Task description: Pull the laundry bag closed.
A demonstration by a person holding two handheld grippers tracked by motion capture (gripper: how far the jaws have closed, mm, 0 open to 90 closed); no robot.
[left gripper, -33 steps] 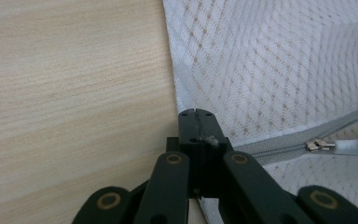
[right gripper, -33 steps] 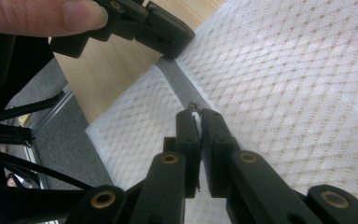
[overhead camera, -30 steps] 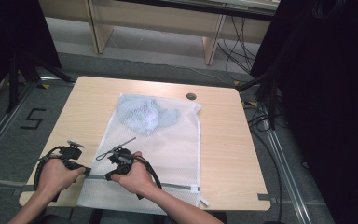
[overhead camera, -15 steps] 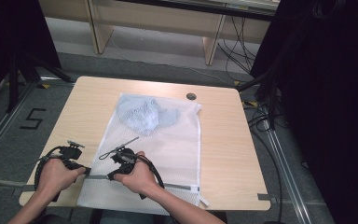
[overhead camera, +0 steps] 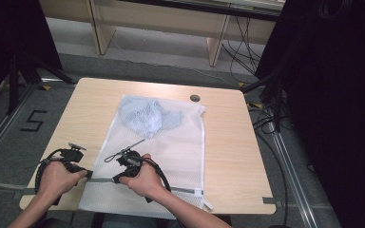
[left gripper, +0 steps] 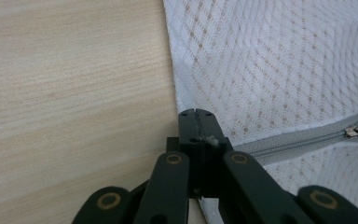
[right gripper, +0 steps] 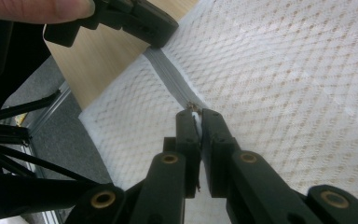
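Observation:
A white mesh laundry bag (overhead camera: 171, 142) lies flat on the wooden table (overhead camera: 228, 142), with a pale blue garment (overhead camera: 145, 116) bunched inside its far end. A grey zipper (overhead camera: 185, 191) runs across the bag's near end. My left gripper (overhead camera: 88, 175) is shut on the bag's left edge where the zipper starts (left gripper: 196, 114). My right gripper (overhead camera: 117, 179) sits a short way to the right, shut on the small metal zipper pull (right gripper: 193, 108). In the right gripper view the zipper (right gripper: 168, 77) stretches from my jaws to the left gripper (right gripper: 135, 23).
The bag's near end hangs slightly over the table's front edge. A round cable hole (overhead camera: 195, 98) sits near the table's far edge. Bare wood (left gripper: 74, 93) lies to the left of the bag. Cables (overhead camera: 266, 118) and dark curtains stand at the right.
The right hand has edged a little to the right along the zipper line. The left hand has kept still.

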